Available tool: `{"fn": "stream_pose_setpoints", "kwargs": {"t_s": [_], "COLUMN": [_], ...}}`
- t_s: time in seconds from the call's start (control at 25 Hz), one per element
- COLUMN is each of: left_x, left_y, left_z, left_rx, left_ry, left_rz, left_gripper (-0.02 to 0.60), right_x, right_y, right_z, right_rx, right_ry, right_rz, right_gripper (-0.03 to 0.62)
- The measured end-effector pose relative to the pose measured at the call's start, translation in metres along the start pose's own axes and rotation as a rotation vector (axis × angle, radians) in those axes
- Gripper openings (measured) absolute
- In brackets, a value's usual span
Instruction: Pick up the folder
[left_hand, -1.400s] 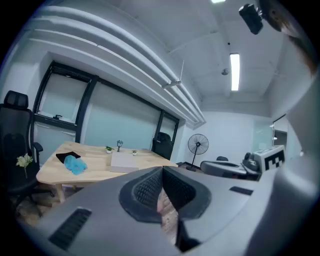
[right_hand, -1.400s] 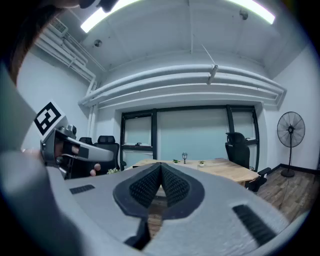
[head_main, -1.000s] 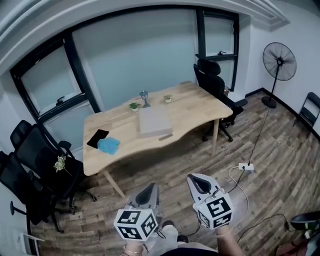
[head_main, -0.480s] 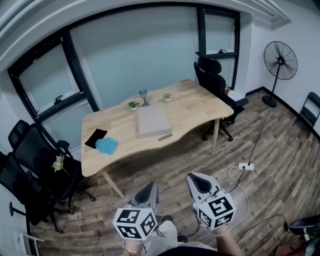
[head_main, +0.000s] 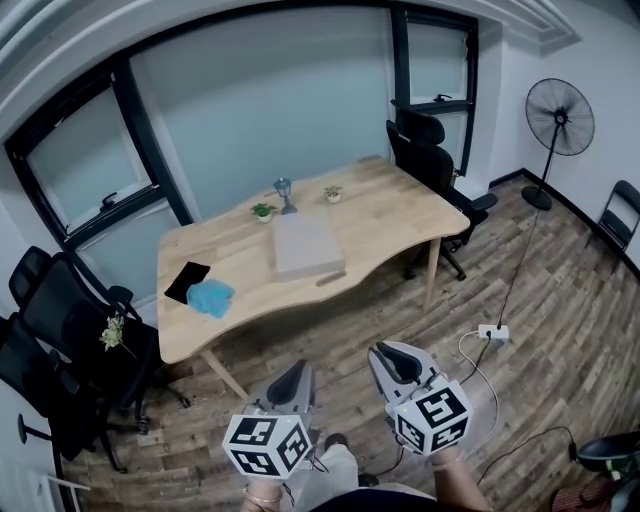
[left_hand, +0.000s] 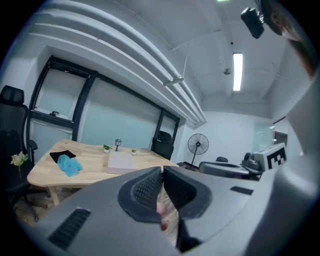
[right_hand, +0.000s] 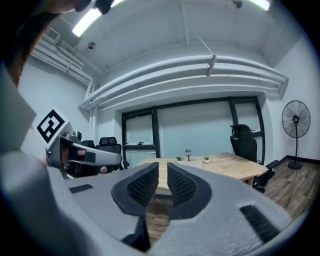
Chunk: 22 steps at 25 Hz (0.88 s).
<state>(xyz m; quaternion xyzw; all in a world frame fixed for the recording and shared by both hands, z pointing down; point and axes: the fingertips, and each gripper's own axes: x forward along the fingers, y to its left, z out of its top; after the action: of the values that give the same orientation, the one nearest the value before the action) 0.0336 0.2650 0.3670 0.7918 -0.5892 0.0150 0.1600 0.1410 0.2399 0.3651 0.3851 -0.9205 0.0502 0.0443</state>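
The folder is a flat grey rectangle lying in the middle of the wooden table, far ahead of both grippers. It also shows in the left gripper view as a pale slab. My left gripper is held low over the floor, well short of the table, its jaws shut and empty. My right gripper hovers beside it at the same height. Its jaws are opening by a narrow slit with nothing between them.
On the table's left lie a blue cloth and a black pad; two small plants and a little lamp stand behind the folder. Office chairs crowd the left. Another chair, a fan and a power strip are at the right.
Both grippers have drifted a little toward the table, side by side. The table sits slightly further left in the head view.
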Motion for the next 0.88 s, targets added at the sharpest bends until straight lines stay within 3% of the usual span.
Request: {"fn": "stream_pose_setpoints", "kwargs": {"t_s": [0.88], "left_x": [0.067], "left_y": [0.089], "left_z": [0.003], "left_rx": [-0.074], "left_ry": [0.108], "left_rz": [-0.062], "left_gripper": [0.163], "right_x": [0.111], "right_y": [-0.017], "right_z": [-0.01], "right_rx": [0.018], "right_ry": [0.09], "right_rz": [0.016], "right_gripper": [0.147]}}
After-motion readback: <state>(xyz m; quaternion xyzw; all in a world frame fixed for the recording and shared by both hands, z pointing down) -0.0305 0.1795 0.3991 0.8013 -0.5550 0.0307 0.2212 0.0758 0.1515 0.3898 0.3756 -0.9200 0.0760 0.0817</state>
